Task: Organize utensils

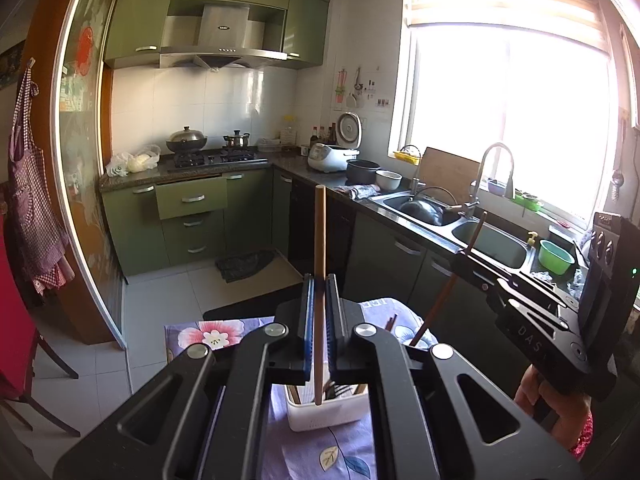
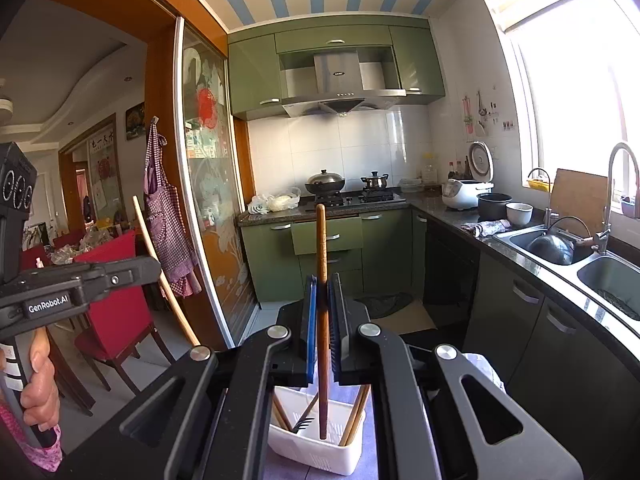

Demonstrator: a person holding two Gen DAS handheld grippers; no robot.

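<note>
Left gripper [image 1: 320, 296] clamps a light chopstick [image 1: 319, 240] — right gripper [image 2: 323, 300] a dark one [image 2: 321, 248].

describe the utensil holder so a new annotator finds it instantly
Start at the floral purple tablecloth in the foreground, on the near side of the green kitchen. On it sits a white rectangular plastic utensil caddy, directly below both grippers' fingers. It is the only white box there, slotted along its sides, with wooden chopsticks and a dark fork standing inside it.
</note>
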